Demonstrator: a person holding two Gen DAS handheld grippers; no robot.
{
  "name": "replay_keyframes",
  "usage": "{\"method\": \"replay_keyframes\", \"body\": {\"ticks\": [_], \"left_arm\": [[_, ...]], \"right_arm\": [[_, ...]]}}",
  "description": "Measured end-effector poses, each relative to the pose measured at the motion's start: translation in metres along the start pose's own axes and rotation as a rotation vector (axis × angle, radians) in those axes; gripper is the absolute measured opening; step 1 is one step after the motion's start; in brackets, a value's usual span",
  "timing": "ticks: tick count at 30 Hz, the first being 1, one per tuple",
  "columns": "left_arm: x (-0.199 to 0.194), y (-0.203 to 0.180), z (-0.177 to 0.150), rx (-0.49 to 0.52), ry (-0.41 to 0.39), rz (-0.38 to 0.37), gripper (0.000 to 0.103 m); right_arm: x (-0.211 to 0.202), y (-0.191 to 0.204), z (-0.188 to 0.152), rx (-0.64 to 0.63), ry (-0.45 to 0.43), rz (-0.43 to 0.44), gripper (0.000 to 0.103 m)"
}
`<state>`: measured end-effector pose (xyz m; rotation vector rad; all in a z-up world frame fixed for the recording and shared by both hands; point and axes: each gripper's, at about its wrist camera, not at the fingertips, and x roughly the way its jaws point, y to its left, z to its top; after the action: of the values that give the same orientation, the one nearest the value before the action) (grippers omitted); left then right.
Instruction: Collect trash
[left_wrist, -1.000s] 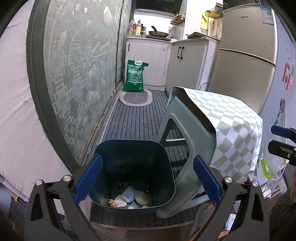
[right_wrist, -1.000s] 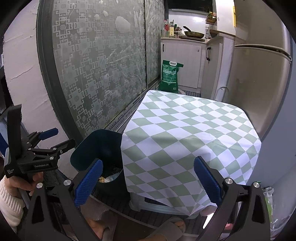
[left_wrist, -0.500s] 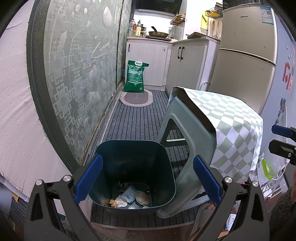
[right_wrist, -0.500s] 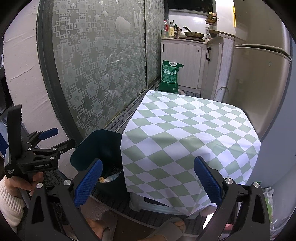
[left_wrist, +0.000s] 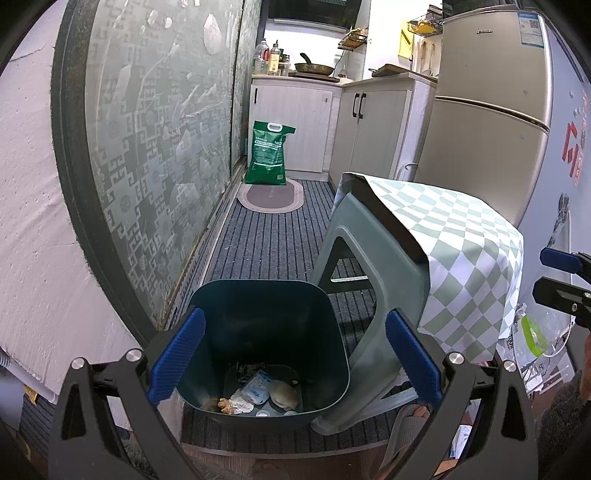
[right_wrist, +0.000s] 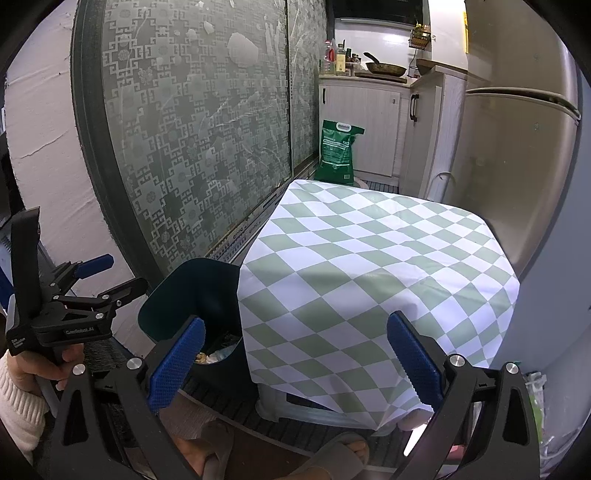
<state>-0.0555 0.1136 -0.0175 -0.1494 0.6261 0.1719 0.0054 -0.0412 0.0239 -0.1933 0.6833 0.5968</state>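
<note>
A dark teal trash bin (left_wrist: 258, 314) stands on the floor beside a grey plastic stool (left_wrist: 369, 266). Several bits of trash (left_wrist: 255, 391) lie at the bin's bottom: a crumpled white wrapper, a pale packet, brownish scraps. My left gripper (left_wrist: 293, 358) is open and empty, hovering over the bin's near rim. My right gripper (right_wrist: 295, 360) is open and empty above the stool's green-and-white checked cloth (right_wrist: 369, 266). The bin (right_wrist: 192, 295) shows at the cloth's left edge in the right wrist view, with the left gripper (right_wrist: 107, 277) held beside it.
A frosted sliding glass door (left_wrist: 155, 147) runs along the left. A green bag (left_wrist: 267, 153) and an oval mat (left_wrist: 271, 194) lie at the far end by white cabinets (left_wrist: 362, 125). A fridge (left_wrist: 491, 110) stands at the right. My slippered feet (right_wrist: 332, 454) are below.
</note>
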Motion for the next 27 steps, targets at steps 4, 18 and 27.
{"method": "replay_keyframes", "body": {"ticks": [4, 18, 27], "left_arm": [[-0.0008, -0.0002, 0.0002, -0.002, 0.0, -0.001, 0.1], [-0.0006, 0.0002, 0.0003, -0.002, 0.0, -0.001, 0.1], [-0.0007, -0.0001, 0.0006, -0.003, 0.0, -0.001, 0.1]], "right_arm": [[0.0007, -0.0007, -0.0004, 0.002, 0.001, -0.001, 0.099], [0.0014, -0.0017, -0.001, 0.001, 0.001, -0.002, 0.099], [0.0018, -0.0022, -0.0016, 0.002, 0.001, -0.001, 0.099]]}}
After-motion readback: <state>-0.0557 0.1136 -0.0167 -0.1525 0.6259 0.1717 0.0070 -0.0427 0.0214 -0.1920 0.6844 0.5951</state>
